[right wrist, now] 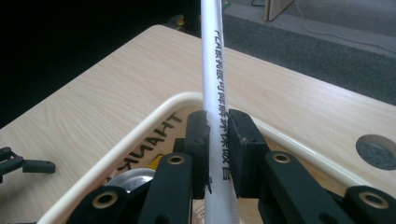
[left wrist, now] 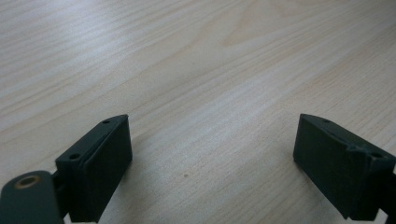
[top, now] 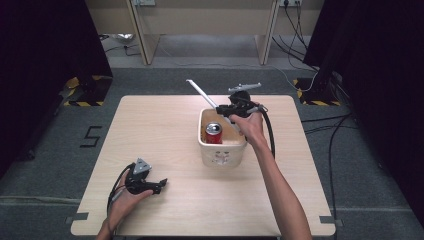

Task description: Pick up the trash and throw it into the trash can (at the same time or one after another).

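Note:
A cream plastic bin [top: 222,152] stands near the middle of the wooden table [top: 150,130] with a red can [top: 213,133] upright inside it. My right gripper [top: 218,107] hovers over the bin's far rim, shut on a white tube [top: 201,93] that slants up and away to the left. In the right gripper view the tube [right wrist: 214,70], printed with black characters, runs between the two pads, above the bin's rim [right wrist: 140,128] and the can's top [right wrist: 130,179]. My left gripper [top: 163,183] rests open on the table at the near left, nothing between its fingers [left wrist: 100,161].
A round cable hole [right wrist: 377,151] sits in the tabletop to the right of the bin in the right gripper view. A wooden desk frame [top: 200,25] and cables [top: 320,60] lie on the floor beyond the table. Dark curtains flank both sides.

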